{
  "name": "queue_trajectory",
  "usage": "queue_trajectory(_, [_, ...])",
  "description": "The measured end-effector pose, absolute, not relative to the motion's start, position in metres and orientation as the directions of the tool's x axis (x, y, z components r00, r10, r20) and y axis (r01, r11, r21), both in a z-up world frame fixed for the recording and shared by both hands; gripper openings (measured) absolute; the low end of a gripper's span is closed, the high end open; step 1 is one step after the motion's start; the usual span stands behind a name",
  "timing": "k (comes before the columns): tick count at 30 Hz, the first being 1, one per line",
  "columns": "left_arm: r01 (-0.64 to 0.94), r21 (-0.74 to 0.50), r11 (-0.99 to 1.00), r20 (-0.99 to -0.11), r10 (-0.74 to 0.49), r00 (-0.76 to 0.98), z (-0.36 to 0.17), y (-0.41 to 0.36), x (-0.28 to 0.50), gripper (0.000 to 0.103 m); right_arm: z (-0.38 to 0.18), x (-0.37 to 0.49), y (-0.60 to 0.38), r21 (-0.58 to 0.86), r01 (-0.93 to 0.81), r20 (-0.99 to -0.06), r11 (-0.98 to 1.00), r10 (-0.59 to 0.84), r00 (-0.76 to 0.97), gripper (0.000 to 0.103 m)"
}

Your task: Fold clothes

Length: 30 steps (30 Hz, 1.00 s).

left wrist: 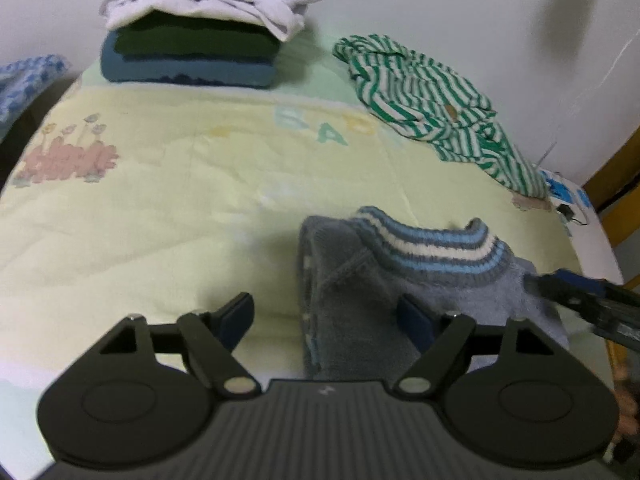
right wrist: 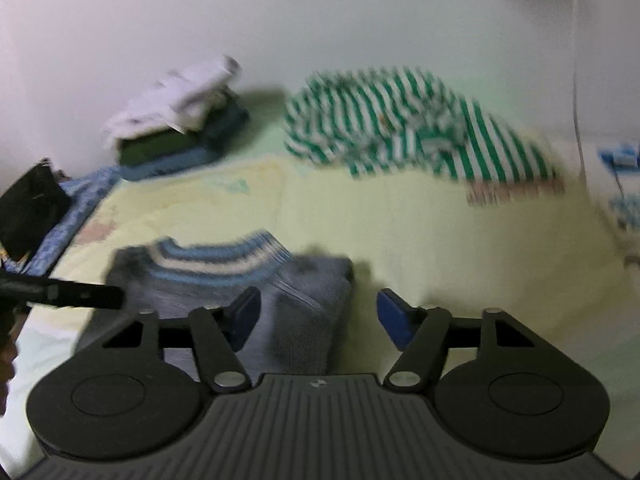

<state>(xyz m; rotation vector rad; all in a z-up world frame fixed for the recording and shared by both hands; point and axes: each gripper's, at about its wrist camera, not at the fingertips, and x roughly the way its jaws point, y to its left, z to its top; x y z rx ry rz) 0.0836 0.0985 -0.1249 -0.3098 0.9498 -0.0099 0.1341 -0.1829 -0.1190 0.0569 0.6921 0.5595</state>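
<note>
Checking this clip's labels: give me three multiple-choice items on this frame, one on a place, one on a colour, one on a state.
1. Where does the folded stack sit?
A. far end of the blanket, by the wall
B. on the floor
C. between the left gripper's fingers

2. What colours is the unfolded striped shirt?
A. red and black
B. green and white
C. plain yellow

3. How does the left gripper stand?
A. shut on the white top
B. shut on nothing
C. open

Key: 1 A, the stack lies against the wall; 2 B, its stripes show in both views; 3 C, the fingers stand apart beside the grey knitted sweater.
</note>
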Motion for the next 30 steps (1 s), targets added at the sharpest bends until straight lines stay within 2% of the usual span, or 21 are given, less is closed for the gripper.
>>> queue_trajectory(3, [-0.172,-0.181,0.968,-0.824,-0.053,0.565,-0.120,0.091,0.087,0.080,-0.107,0.113,-0.175,0.211,-0.578,-0.522,0.788,0.591,0.615,0.055])
queue_trajectory(5, [-0.174,-0.135,0.975,-0.834,-0.016,0.551,-0.120,0.083,0.091,0.080,-0.106,0.106,-0.165,0.217,-0.633,-0.510,0.743,0.639,0.576,0.054])
queue_trajectory(7, [-0.168,-0.112,0.979,-0.841,-0.003,0.541,-0.122,0.077,0.093,0.080,-0.112,0.108,-0.154,0.222,-0.646,-0.544,0.730,0.643,0.540,0.050])
queue_trajectory(9, [-0.169,-0.096,0.981,-0.847,0.009,0.531,-0.125,0.071,0.096,0.081,-0.124,0.117,-0.148,0.218,-0.602,-0.610,0.768,0.589,0.530,0.048])
queue_trajectory(10, [-0.170,-0.091,0.981,-0.849,0.013,0.529,-0.126,0.070,0.097,0.081,-0.130,0.123,-0.148,0.224,-0.570,-0.639,0.790,0.561,0.526,0.043])
queue_trajectory(13, [-0.172,-0.072,0.982,-0.848,0.030,0.528,-0.126,0.066,0.097,0.084,-0.140,0.136,-0.159,0.286,-0.496,-0.659,0.820,0.544,0.520,0.037])
queue_trajectory(23, [-0.188,0.002,0.982,-0.852,0.100,0.514,-0.126,0.054,0.097,0.092,-0.143,0.126,-0.137,0.148,-0.519,-0.658,0.842,0.475,0.583,0.038])
queue_trajectory(30, [-0.210,0.033,0.977,-0.849,0.139,0.510,-0.125,0.047,0.092,0.093,-0.144,0.125,-0.140,0.153,-0.523,-0.650,0.838,0.484,0.586,0.038])
